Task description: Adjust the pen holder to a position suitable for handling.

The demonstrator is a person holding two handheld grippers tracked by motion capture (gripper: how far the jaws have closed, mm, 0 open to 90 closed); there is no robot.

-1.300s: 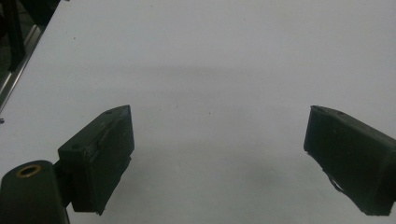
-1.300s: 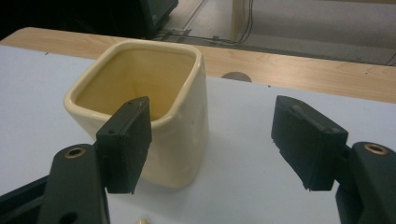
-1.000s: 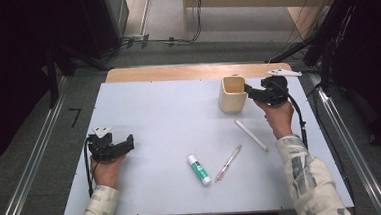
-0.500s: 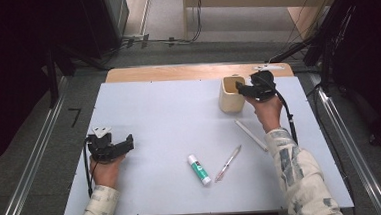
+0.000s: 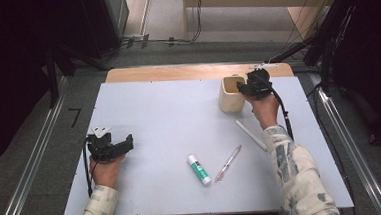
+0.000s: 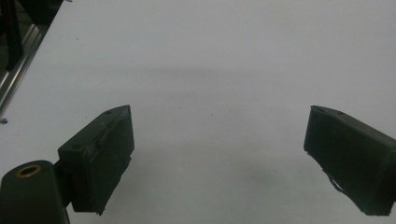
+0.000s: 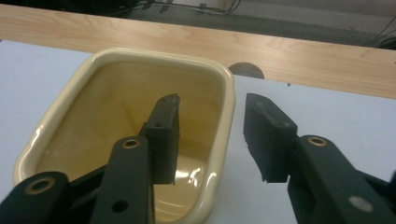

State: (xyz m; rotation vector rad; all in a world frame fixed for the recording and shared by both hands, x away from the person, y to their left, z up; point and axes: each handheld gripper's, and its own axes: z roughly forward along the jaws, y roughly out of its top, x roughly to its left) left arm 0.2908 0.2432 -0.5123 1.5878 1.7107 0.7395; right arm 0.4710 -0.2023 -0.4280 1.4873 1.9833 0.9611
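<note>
A cream, rounded-square cup (image 5: 230, 95) stands upright at the far right of the white table (image 5: 169, 119). My right gripper (image 5: 242, 88) reaches over its right wall. In the right gripper view, one jaw hangs inside the cup (image 7: 93, 140) and the other outside it, with the rim between them. The jaws of the right gripper (image 7: 214, 100) have just been closing, but a gap still shows on each side of the wall. My left gripper (image 5: 127, 143) rests at the near left. Its jaws stand wide apart over bare table, and the left gripper (image 6: 219, 116) holds nothing.
A glue stick (image 5: 199, 169) with a green label, a pen (image 5: 228, 163) and a white stick (image 5: 250, 134) lie near the front middle and right. A wooden strip (image 5: 176, 72) runs along the far edge. Dark floor and metal rails flank the table.
The right hand has moved left, bringing its gripper from beside the cup to over the cup's right wall, and its jaws stand narrower. The left hand has stayed put.
</note>
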